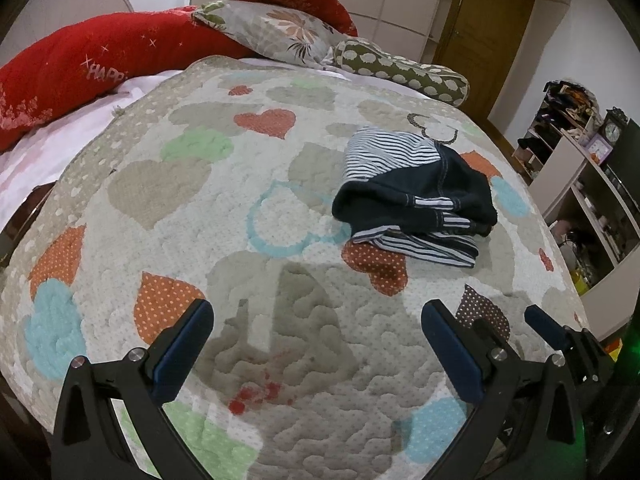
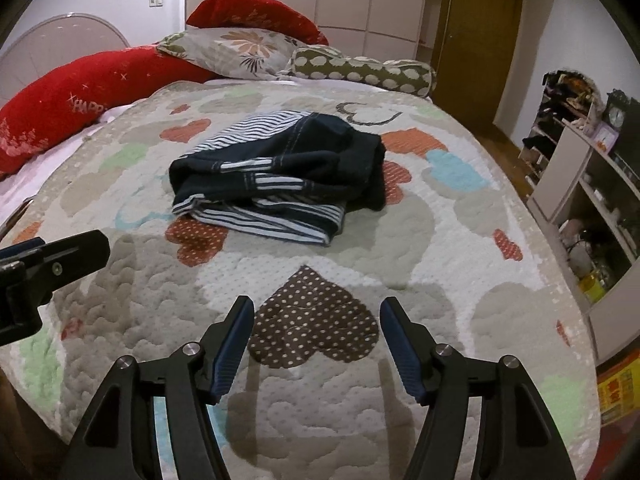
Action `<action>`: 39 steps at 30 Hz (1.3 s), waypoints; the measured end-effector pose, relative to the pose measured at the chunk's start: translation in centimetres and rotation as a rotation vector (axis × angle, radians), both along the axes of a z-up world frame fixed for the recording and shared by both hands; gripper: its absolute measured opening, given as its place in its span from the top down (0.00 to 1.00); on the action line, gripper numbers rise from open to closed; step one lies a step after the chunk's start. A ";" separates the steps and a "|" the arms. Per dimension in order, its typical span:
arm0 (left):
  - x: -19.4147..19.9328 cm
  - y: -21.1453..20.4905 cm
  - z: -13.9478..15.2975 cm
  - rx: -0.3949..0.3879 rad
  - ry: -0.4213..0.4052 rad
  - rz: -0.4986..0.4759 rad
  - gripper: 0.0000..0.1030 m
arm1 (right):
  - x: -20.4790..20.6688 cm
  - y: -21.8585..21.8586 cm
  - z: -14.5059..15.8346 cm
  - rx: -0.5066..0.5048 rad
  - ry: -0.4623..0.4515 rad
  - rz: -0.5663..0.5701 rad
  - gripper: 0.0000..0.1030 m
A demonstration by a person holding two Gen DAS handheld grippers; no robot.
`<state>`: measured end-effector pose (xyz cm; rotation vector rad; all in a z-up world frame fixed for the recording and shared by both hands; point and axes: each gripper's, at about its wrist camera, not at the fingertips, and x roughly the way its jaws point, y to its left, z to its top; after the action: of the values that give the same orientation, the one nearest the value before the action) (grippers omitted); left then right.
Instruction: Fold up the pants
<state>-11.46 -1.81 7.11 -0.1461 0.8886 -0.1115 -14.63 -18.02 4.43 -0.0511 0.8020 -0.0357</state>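
Note:
The pants (image 1: 416, 196) are dark navy with blue-and-white striped panels and lie in a folded bundle on the heart-patterned quilt (image 1: 248, 208). In the right wrist view they (image 2: 280, 176) lie ahead of the fingers, a little left of centre. My left gripper (image 1: 318, 316) is open and empty, low over the quilt, with the pants ahead to its right. My right gripper (image 2: 316, 312) is open and empty above a brown dotted heart, short of the pants. The right gripper's finger (image 1: 548, 328) shows at the left view's lower right; the left gripper (image 2: 52, 260) shows at the right view's left edge.
Red pillows (image 1: 76, 68), a floral pillow (image 1: 276, 28) and a green spotted bolster (image 1: 404, 72) lie at the bed's head. The bed's right edge drops to a wooden floor. Shelves (image 2: 592, 184) with clutter stand at the right, and a wooden door (image 2: 476, 36) is behind.

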 end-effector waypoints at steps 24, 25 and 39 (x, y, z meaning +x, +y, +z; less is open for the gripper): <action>0.1 -0.5 -0.3 0.004 0.015 -0.019 0.00 | 0.2 0.2 -0.6 -0.101 0.026 -0.015 0.31; 0.1 -0.4 -0.3 0.003 0.016 -0.021 0.00 | 0.1 0.2 -0.5 -0.102 0.025 -0.016 0.30; 0.3 -0.4 -0.9 0.008 0.017 -0.013 0.00 | 0.4 0.2 -0.6 -0.114 0.025 -0.016 0.29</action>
<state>-11.12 -2.16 6.25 -0.1342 0.9066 -0.1192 -14.24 -17.83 3.87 -0.1534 0.8245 -0.0966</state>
